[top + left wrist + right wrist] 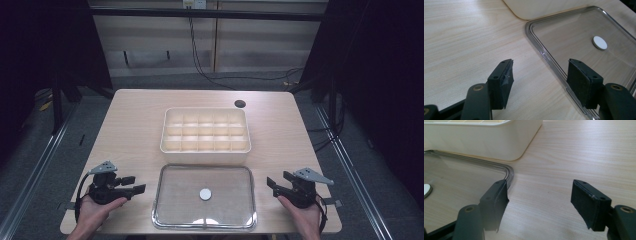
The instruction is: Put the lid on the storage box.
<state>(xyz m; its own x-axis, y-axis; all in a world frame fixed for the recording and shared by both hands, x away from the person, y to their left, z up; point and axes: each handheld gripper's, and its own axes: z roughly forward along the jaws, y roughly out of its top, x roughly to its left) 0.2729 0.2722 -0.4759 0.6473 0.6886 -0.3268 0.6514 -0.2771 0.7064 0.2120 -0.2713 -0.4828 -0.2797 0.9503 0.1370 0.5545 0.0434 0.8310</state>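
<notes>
So I've got the clear lid (204, 196) lying flat on the table (130, 125), right between my two grippers. The left gripper (136, 185) sits just off its left edge, the right gripper (272, 184) just off its right edge – both with jaws spread and nothing between them. In the left gripper view one jaw hangs over the lid's rim. The cream divided box (205, 130) sits just behind the lid – touching or not, can't tell

High view looks down; both close tongs-mounted views share the clear lid (204, 196) from opposite sides.
</notes>
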